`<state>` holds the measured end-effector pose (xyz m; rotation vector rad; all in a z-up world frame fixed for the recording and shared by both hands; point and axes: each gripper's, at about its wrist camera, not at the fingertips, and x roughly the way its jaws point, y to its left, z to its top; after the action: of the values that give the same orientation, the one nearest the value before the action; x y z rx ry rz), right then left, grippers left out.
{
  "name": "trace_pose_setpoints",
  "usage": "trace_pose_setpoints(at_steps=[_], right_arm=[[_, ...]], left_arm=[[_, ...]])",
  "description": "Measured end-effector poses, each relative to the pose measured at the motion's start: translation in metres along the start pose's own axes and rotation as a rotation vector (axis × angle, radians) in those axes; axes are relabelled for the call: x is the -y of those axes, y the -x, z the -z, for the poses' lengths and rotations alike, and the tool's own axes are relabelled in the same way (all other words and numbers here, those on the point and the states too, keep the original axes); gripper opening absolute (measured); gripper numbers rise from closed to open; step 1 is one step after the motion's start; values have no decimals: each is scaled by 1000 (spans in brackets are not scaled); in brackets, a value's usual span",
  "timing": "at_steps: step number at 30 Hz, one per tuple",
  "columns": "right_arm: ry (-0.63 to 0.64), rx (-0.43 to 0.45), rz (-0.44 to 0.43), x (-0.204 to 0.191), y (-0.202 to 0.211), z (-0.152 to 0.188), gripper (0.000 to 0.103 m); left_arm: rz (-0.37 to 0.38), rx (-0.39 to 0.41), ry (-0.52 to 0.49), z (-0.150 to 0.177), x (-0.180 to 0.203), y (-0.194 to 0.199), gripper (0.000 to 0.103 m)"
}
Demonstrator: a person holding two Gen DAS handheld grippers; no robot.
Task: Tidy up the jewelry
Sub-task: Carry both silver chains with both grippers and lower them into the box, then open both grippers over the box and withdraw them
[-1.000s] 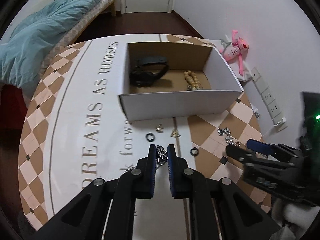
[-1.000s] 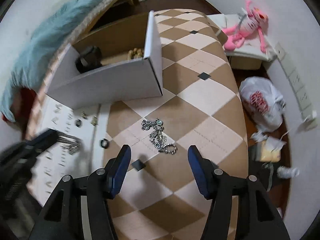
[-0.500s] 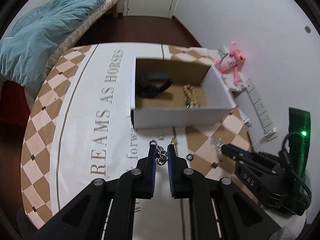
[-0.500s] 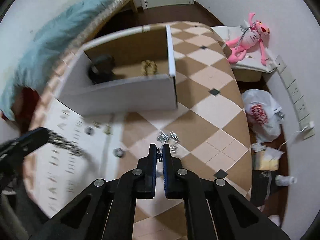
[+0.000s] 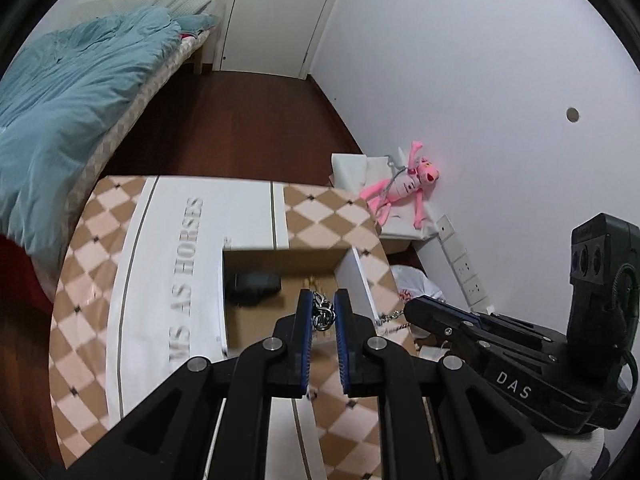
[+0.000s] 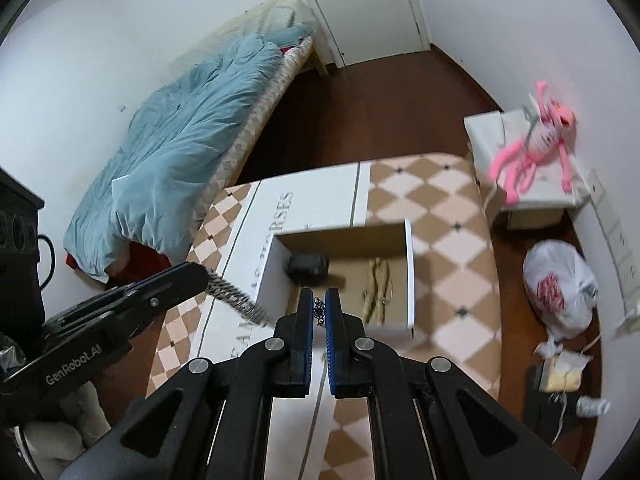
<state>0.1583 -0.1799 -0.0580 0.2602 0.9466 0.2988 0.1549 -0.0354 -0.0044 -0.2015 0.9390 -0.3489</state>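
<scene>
My left gripper (image 5: 322,305) is shut on a silver chain (image 5: 322,314) and holds it in the air above the open cardboard box (image 5: 280,256). My right gripper (image 6: 319,306) is shut on a second silver chain with dark beads (image 6: 319,312), also lifted above the box (image 6: 408,276). The left gripper's chain also shows dangling in the right wrist view (image 6: 236,300). The right gripper's chain hangs from its tip in the left wrist view (image 5: 390,316). Inside the box lie a black watch (image 6: 308,266) and a tan bead bracelet (image 6: 378,284).
The box stands on a checkered table (image 5: 328,212) with a white printed runner (image 5: 160,272). A bed with a blue duvet (image 5: 68,92) is at the left. A pink plush toy (image 5: 404,188) lies on a white box by the wall. A white bag (image 6: 560,292) sits on the floor.
Both grippers rose well above the table, each carrying its chain, and moved over the box. The right gripper shut on its chain between the first and second earlier frames.
</scene>
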Motion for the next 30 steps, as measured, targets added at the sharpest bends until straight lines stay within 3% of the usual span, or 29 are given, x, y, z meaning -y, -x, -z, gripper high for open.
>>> trace_pose_setpoints(at_steps=[5,12,21,23,25,27,29,30], right_arm=[[19,-40,53,4,-26,-29,6],[13,-148,138,25,-83,-48,6],[43,-226,239,39,-131,-64,6],[24,-282,224,45,-141,-62,7],[16,-320,223,48,-143,-58,8],[19,-329,233,49,-141,-54,19],[22,-323,233,48,-137,-52,42],[30,-315,244,47,-133,-51,44]], left_arm=[[-36,-61,0,-16,-9,-34,8],[-107,-192,12,-7,-30,-93,8],[-213,-238,95,-11,-54,-109,11],[-227,-230,96,-14,-56,-108,17],[-242,-223,86,-15,-55,-107,49],[-264,-200,81,-16,-56,-103,68],[-274,-190,75,-17,-58,-101,68],[-285,-189,74,-17,-59,-100,68]])
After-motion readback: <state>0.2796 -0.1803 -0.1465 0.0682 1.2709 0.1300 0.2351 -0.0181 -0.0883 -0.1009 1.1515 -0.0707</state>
